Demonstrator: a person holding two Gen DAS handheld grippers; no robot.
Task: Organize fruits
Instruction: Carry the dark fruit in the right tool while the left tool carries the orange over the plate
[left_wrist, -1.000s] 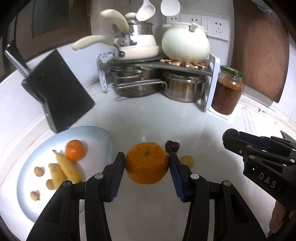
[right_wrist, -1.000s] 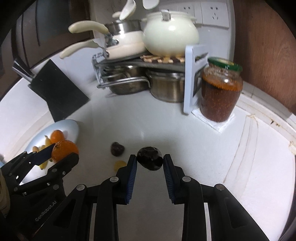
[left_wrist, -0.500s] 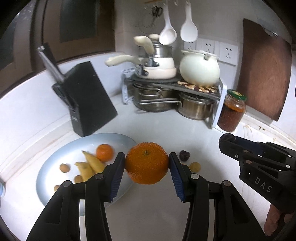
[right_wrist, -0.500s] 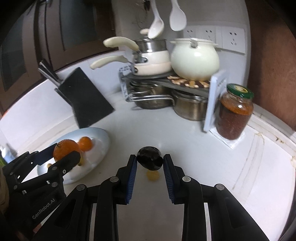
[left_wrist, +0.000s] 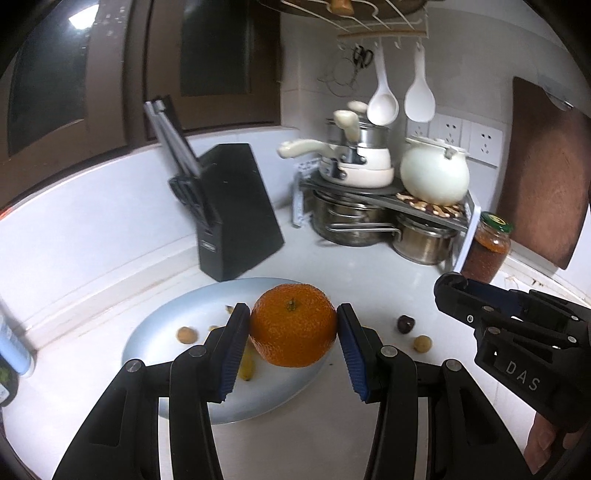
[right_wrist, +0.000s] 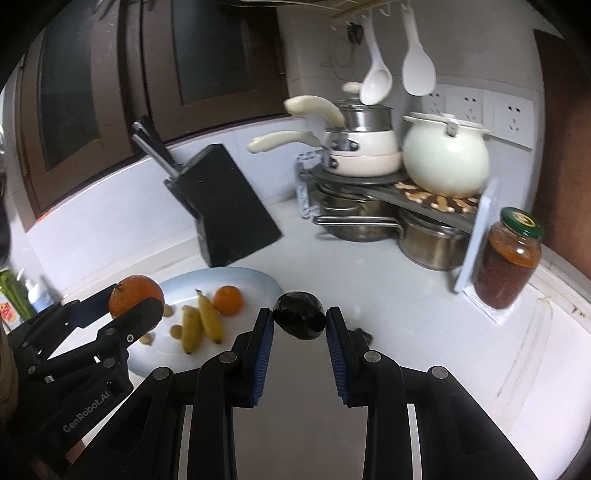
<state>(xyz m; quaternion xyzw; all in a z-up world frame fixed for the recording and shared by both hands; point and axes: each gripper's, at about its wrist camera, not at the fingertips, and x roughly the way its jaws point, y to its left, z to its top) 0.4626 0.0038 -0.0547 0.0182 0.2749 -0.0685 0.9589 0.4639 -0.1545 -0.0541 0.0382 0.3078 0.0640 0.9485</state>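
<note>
1. Left gripper: jaws pinching a large orange between the blue pads. Orange held clear of the worktop, in front of the pale oval plate. Grip unchanged from a second ago; the plate then lay off to the left of the orange, now lies directly behind it.
2. Right gripper: jaws pinching a dark, near-black round fruit, held above the worktop just right of the plate's edge. Same pinch as a second ago, but more of the wall, window frames and hanging spoons now shows than before.
3. Writing: "DAS" on the side of the right gripper in the left view; "GenRobot.AI" on the left gripper's body in the right view. Knife block carries a small label, too small to read.
4. On the plate, right view: two small bananas, a small orange, several small tan round fruits. Left view hides most of these behind the held orange and pads.
5. Left view only: a small dark fruit and a small tan fruit loose on the worktop, right of the plate, near each other. A fingertip shows under the right gripper.
6. Far: metal rack with cream pans and a cream pot on top, steel pots beneath; green-lidded jar of reddish-brown contents to the rack's right; two white spoons hanging; wall sockets.
</note>
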